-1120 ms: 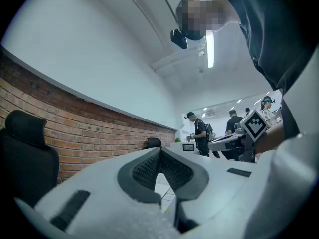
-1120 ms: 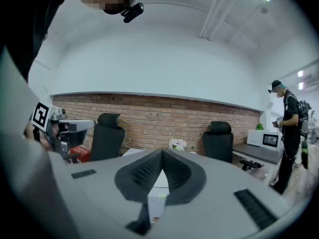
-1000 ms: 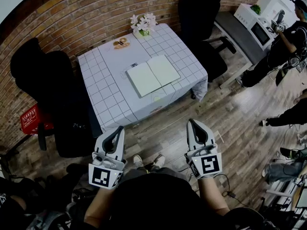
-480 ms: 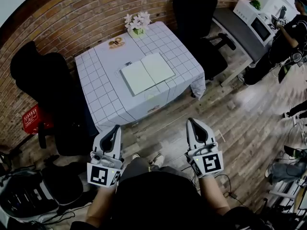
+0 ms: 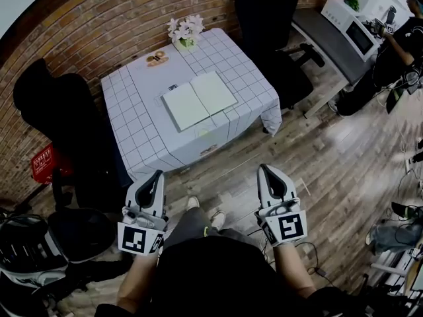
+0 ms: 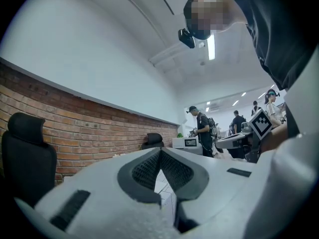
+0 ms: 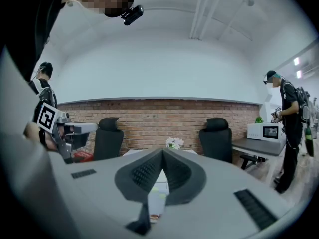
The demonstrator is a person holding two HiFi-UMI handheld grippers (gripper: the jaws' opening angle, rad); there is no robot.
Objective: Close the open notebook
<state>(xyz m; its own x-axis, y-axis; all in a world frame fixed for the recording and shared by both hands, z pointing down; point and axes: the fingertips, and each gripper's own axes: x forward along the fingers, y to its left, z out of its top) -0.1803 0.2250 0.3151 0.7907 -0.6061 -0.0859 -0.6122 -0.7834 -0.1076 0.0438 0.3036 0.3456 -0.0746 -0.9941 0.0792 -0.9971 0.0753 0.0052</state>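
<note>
An open notebook [image 5: 199, 99] with blank white pages lies flat on the checked tablecloth of a small table [image 5: 142, 137], seen in the head view. My left gripper [image 5: 158, 174] and right gripper [image 5: 262, 167] are both held level over the wooden floor, well short of the table's near edge. Both are shut with nothing between the jaws. In the left gripper view the left gripper [image 6: 160, 152] shows its pads meeting, and so does the right gripper [image 7: 162, 151] in the right gripper view.
A flower pot [image 5: 184, 32] and a small snack plate [image 5: 157, 59] sit at the table's far side. Black office chairs [image 5: 56, 121] [image 5: 268, 25] flank the table. A brick wall [image 5: 99, 25] runs behind. A person [image 5: 390, 51] stands by a side desk with a microwave [image 5: 353, 35].
Both grippers have drifted a little across the floor with the person's step; the table now sits slightly higher and further left in the head view. Both stay shut.
</note>
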